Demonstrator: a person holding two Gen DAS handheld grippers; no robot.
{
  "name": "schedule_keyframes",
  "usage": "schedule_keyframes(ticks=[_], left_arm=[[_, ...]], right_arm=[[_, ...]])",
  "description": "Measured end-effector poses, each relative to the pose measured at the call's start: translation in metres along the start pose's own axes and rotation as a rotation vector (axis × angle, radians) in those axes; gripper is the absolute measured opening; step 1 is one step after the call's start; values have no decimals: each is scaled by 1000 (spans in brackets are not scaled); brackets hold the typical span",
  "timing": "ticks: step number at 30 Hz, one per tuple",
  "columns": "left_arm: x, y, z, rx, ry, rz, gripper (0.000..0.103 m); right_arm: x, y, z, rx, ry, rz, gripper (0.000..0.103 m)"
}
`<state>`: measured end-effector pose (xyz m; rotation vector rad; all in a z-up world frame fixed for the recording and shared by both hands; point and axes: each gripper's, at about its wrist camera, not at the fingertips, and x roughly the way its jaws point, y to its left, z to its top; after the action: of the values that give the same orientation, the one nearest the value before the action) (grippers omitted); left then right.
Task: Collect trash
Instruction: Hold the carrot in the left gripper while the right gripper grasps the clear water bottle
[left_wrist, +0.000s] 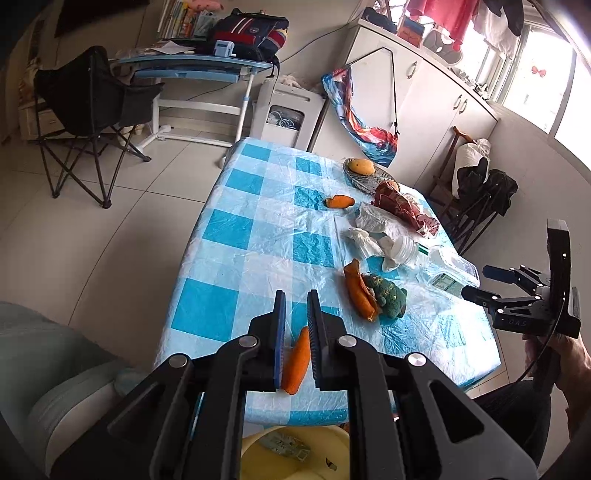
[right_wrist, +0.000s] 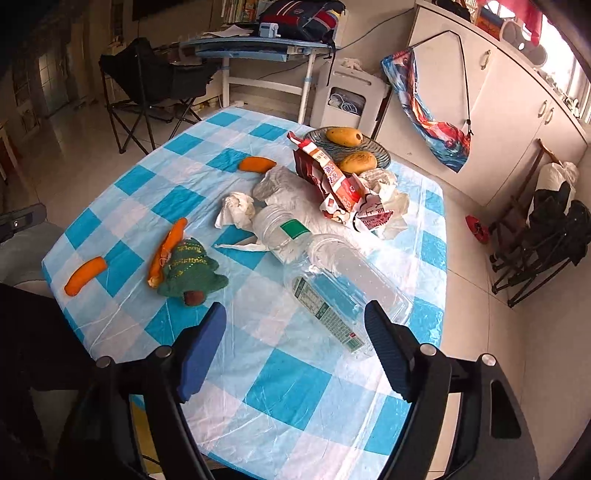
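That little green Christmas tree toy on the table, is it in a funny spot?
Yes. The Christmas tree toy lies flat among trash, with an orange peel against it and a tipped-over plastic bottle nearby. It looks like a keepsake, not rubbish.

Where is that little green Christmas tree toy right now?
The green Christmas tree toy lies on the checked table, near the front left in the right wrist view, touching a strip of orange peel, left of the empty plastic bottle.

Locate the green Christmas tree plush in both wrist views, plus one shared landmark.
Left wrist: green tree plush right of centre, just beyond the left gripper, against an orange peel.
Right wrist: plush left of centre, beyond the right gripper.
Shared landmark: clear plastic bottle lying on the checked tablecloth.
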<state>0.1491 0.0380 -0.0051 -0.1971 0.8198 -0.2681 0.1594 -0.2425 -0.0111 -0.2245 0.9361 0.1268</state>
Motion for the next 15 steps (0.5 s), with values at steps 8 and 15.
schedule_keyframes(ticks=[8,15], left_arm=[[8,-3,-2,11,19,13,11],[16,-8,-2,27,35,28,11]], right_arm=[[49,31,18,-571,121,-150,93],[93,0,36,-588,293,-22,83]])
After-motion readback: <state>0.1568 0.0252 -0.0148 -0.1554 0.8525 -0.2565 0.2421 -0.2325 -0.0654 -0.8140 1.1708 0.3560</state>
